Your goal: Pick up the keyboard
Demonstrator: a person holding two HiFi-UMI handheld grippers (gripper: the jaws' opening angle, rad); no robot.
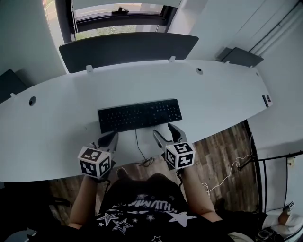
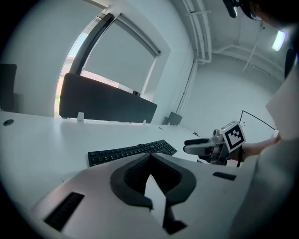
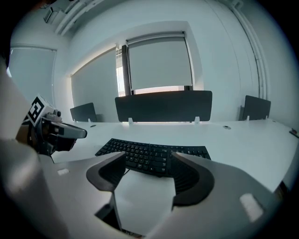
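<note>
A white curved tabletop runs beneath a shaded window. The left gripper has its fingers pressed together, empty. The right gripper has its fingers apart with nothing between them. Just beyond both, the black keyboard lies flat mid-tabletop. I can read no lettering on it.

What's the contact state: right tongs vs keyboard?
Apart. Left gripper view shows a strip of desk between the keyboard end and the right tongs tips; their jaws stand open, empty.
</note>
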